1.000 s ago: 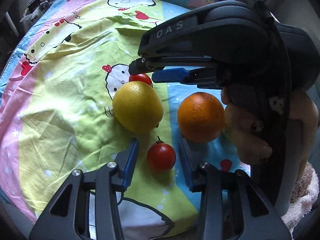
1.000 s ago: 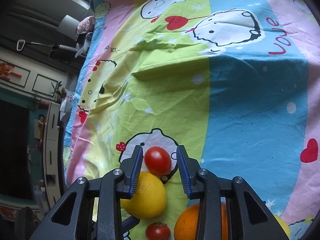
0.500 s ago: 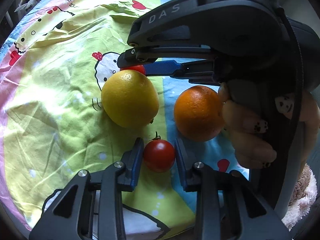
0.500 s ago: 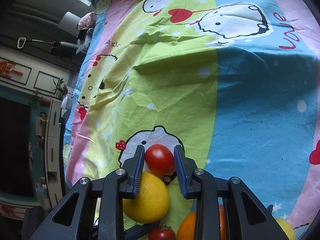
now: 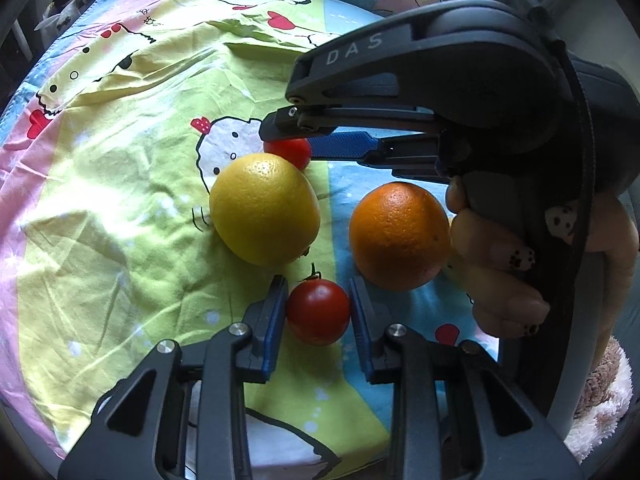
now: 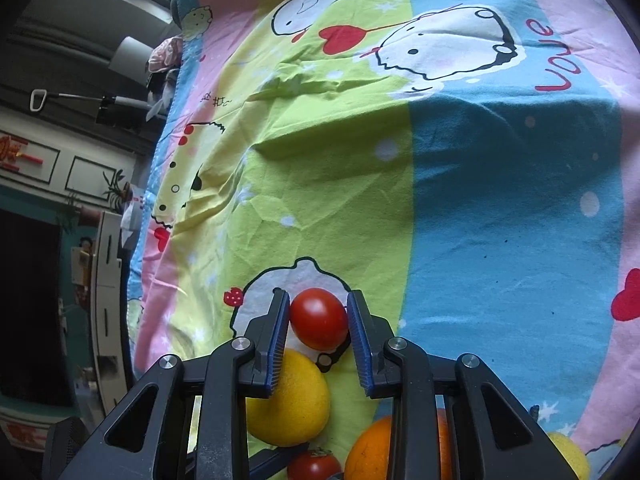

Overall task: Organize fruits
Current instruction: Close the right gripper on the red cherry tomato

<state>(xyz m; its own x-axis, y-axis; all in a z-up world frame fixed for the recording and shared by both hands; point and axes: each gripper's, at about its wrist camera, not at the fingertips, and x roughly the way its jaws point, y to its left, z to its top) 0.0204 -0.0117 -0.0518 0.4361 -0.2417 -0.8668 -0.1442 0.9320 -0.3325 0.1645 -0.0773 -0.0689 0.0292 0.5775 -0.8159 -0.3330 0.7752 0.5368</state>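
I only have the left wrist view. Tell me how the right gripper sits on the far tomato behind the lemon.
Observer: The right gripper has just been closing its jaws; both blue pads now press the far tomato between them.
Operator: Say what lies ahead of that gripper.
Observer: Printed sheet, with red "Love" lettering at the far right.
Operator: Name any fruit I'm missing.
Observer: A second yellow fruit shows at the lower right edge, past the orange.

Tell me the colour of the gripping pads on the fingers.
Blue, ribbed pads; clearest in the left wrist view.
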